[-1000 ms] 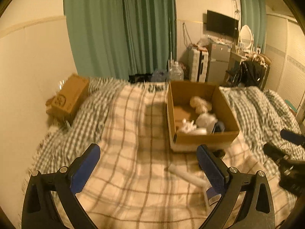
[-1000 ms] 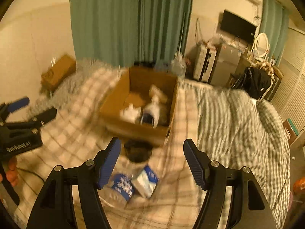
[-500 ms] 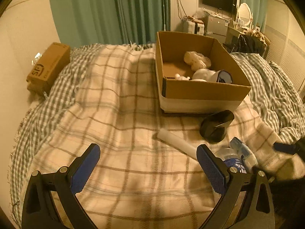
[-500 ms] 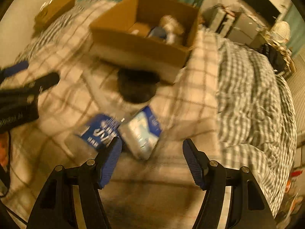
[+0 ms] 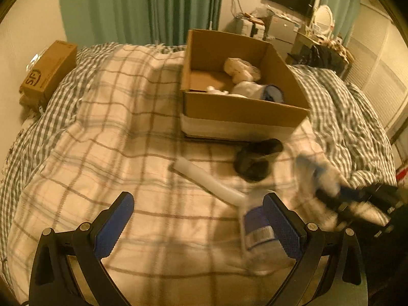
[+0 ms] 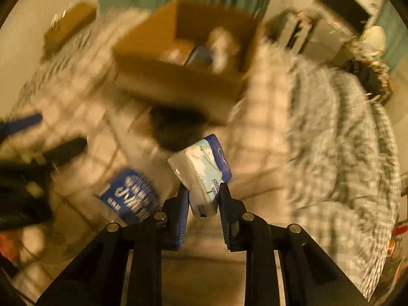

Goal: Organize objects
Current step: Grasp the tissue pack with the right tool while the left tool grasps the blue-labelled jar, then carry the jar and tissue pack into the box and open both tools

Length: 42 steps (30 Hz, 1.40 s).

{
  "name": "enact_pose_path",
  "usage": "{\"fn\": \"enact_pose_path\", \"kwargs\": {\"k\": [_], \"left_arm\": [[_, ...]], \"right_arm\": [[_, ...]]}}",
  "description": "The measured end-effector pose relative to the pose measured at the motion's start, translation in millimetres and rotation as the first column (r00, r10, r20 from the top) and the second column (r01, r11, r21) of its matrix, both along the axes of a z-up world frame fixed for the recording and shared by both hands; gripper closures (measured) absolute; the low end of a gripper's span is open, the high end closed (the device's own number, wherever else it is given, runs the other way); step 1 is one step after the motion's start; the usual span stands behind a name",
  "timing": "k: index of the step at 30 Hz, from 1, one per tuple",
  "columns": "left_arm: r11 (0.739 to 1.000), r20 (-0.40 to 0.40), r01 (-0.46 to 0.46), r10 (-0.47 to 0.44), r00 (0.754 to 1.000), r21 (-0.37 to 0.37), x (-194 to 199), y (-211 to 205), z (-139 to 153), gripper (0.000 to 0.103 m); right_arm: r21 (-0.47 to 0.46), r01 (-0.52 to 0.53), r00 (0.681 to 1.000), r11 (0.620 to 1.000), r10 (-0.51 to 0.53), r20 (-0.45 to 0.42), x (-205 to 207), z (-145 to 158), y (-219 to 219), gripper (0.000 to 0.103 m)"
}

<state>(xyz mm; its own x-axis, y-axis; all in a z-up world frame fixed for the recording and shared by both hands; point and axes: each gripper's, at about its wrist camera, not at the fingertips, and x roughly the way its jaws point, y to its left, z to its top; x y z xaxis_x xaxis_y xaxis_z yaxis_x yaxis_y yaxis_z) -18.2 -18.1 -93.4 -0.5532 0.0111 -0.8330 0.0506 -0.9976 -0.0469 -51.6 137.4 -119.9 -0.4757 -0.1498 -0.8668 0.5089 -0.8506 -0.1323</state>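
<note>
So the tissue pack is pinched between the two fingers of the right claw, gripped at its near end and already up off the blanket, so most of the pack sticks out past the tips. The right wrist view is smeared with motion, so I can't read much detail beyond that.

Just beside it on the bed are a blue-labelled packet, a dark rounded thing and a white tube, all lying in front of the cardboard box. The box sits open on the blanket and has a few pale items inside.

The left claw hangs over the blanket with its fingers spread wide and nothing between them.

My read: the step is carrying the pack over into the box. Since the grip is only on one end, I'd keep the squeeze firm and not swing it too fast, because a soft pack can pivot or slide out. Lift clear of the near wall of the box, get over a bare patch of floor inside, then let go low, not from high up.
</note>
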Motion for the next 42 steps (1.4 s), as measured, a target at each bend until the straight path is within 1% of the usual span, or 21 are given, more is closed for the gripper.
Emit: {"fn": "enact_pose_path", "kwargs": {"k": [2,4,7,10,12,13,15,16,17,18,19,21,23,25,27,30,32,34,36,39,42], "left_arm": [[1.000,0.008,0.026,-0.026,1.000,-0.015,0,13,0,0.000],[0.997,0.032,0.062,-0.061,0.998,-0.033,-1,28,-4,0.000],[0.995,0.083,0.093,-0.090,0.993,-0.044,-3,43,-17,0.000],[0.992,0.131,0.118,-0.113,0.985,-0.036,-4,52,-30,0.000],[0.990,0.150,0.138,-0.132,0.980,-0.031,-2,58,-38,0.000],[0.987,0.158,0.156,-0.149,0.976,-0.031,-2,62,-40,0.000],[0.977,0.200,0.205,-0.190,0.961,-0.057,-2,75,-50,0.003],[0.972,0.222,0.227,-0.210,0.952,-0.056,-2,79,-56,0.009],[0.970,0.235,0.239,-0.223,0.946,-0.040,-2,81,-60,0.023],[0.970,0.245,0.243,-0.231,0.942,-0.022,-2,81,-64,0.033],[0.970,0.252,0.243,-0.231,0.940,-0.015,-2,81,-66,0.040],[0.972,0.231,0.234,-0.227,0.946,-0.005,0,77,-62,0.040],[0.976,0.194,0.216,-0.208,0.959,-0.019,3,74,-53,0.040],[0.981,0.129,0.189,-0.183,0.975,-0.033,6,67,-37,0.040],[0.985,0.068,0.170,-0.167,0.984,-0.040,8,61,-20,0.040],[0.987,-0.024,0.141,-0.143,0.989,-0.076,2,51,11,0.040],[0.987,-0.086,0.125,-0.134,0.987,-0.103,-7,43,34,0.040],[0.987,-0.142,0.100,-0.118,0.983,-0.126,-18,36,57,0.040],[0.988,-0.188,0.080,-0.104,0.977,-0.131,-30,29,78,0.040],[0.990,-0.244,0.047,-0.079,0.967,-0.133,-49,22,105,0.040],[0.990,-0.281,0.022,-0.060,0.958,-0.136,-71,18,122,0.040]], "right_arm": [[-0.001,0.030,0.997,1.000,-0.030,-0.069,4,15,11,0.081],[-0.032,0.051,0.993,0.998,-0.054,-0.101,5,26,23,0.081],[-0.060,0.060,0.993,0.996,-0.066,-0.101,1,30,28,0.081],[-0.078,0.060,0.993,0.995,-0.067,-0.095,1,30,32,0.081],[-0.092,0.059,0.994,0.994,-0.067,-0.090,-2,29,33,0.081],[-0.095,0.058,0.994,0.994,-0.067,-0.090,-3,29,33,0.081],[-0.099,0.056,0.994,0.993,-0.065,-0.087,-4,28,34,0.081],[-0.099,0.056,0.994,0.994,-0.065,-0.088,-2,28,35,0.081],[-0.098,0.058,0.994,0.993,-0.067,-0.089,-2,28,35,0.081],[-0.100,0.059,0.994,0.993,-0.068,-0.090,-2,29,35,0.081],[-0.103,0.060,0.993,0.993,-0.070,-0.091,-2,29,36,0.081],[-0.106,0.062,0.993,0.992,-0.072,-0.098,-1,31,36,0.081],[-0.110,0.060,0.992,0.992,-0.072,-0.107,1,34,35,0.081],[-0.121,0.055,0.991,0.991,-0.070,-0.117,3,39,35,0.081],[-0.139,0.049,0.989,0.989,-0.067,-0.129,5,46,35,0.081],[-0.181,0.034,0.987,0.983,-0.062,-0.151,6,63,34,0.081],[-0.211,0.011,0.985,0.977,-0.047,-0.166,5,78,32,0.081],[-0.231,-0.015,0.979,0.973,-0.032,-0.199,2,97,26,0.081],[-0.249,-0.042,0.972,0.968,-0.018,-0.233,-4,118,20,0.081],[-0.264,-0.079,0.960,0.961,0.002,-0.279,-19,148,7,0.081],[-0.273,-0.110,0.946,0.956,0.016,-0.324,-37,172,-7,0.081]]}}
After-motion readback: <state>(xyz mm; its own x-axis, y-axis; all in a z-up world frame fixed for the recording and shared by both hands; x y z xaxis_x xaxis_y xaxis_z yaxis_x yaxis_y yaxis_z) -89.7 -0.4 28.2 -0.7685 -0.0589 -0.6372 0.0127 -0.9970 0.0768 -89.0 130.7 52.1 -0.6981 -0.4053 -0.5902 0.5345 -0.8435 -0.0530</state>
